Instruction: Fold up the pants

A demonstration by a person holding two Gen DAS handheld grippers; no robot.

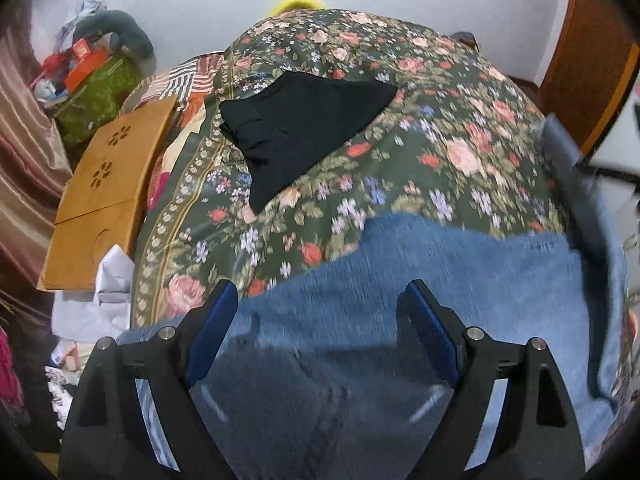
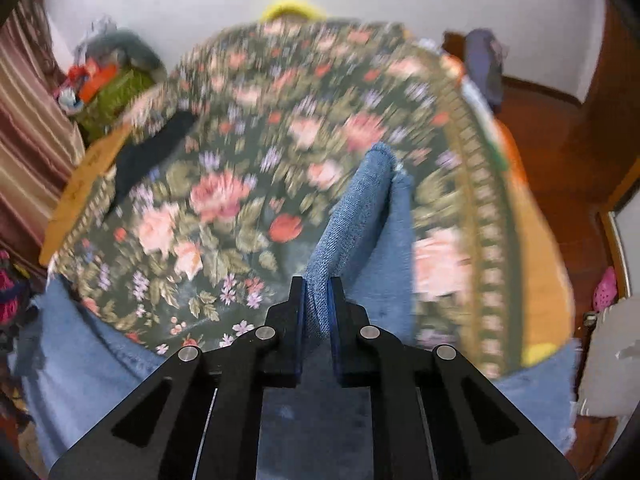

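The right tool (image 2: 317, 300) is clamped on a fold of the blue jeans (image 2: 356, 208). The left tool (image 1: 320, 312) hovers over the denim on the floral bed cover (image 1: 400, 128), jaws wide apart.

jeans (image 1: 420, 280): blue denim, matt, coarse weave
bedspread (image 1: 440, 128): floral cloth, slight sheen
black garment (image 1: 304, 120): on bedspread, soft matt cloth
board (image 1: 108, 184): left of bedspread, smooth pale wood w/ cutouts
left gripper (image 1: 320, 328): matt black plastic, blue pads, shiny metal pins
right gripper (image 2: 318, 300): same finish
floor (image 2: 552, 128): right of bedspread, glossy red-brown wood
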